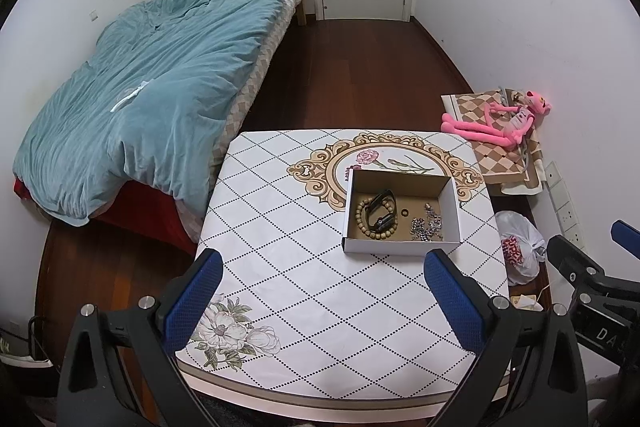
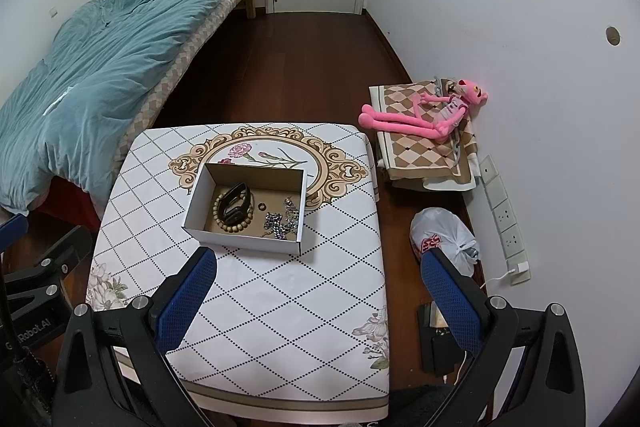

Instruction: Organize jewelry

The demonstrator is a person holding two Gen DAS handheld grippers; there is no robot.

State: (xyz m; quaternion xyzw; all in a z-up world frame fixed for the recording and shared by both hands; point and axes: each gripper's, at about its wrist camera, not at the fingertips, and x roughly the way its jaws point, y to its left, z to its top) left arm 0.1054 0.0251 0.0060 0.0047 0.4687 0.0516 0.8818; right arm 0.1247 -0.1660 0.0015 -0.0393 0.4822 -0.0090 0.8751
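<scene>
Jewelry box (image 1: pixel 401 215) is sitting on the table (image 1: pixel 304 291), containing bead bracelet (image 1: pixel 370 217), watch (image 1: pixel 382 213), ring (image 1: pixel 404 213) and chains (image 1: pixel 428 225). You are holding left gripper (image 1: pixel 326 293) and right gripper (image 2: pixel 320 291) wide open, empty, near the box.

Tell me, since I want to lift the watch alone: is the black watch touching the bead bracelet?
Touching. The right wrist view shows the black watch lying across the bead bracelet inside the box, its strap overlapping the beads.

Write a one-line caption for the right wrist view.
Open right gripper held above the table, short of the cardboard box containing a bead bracelet, black watch, ring and chain.
</scene>
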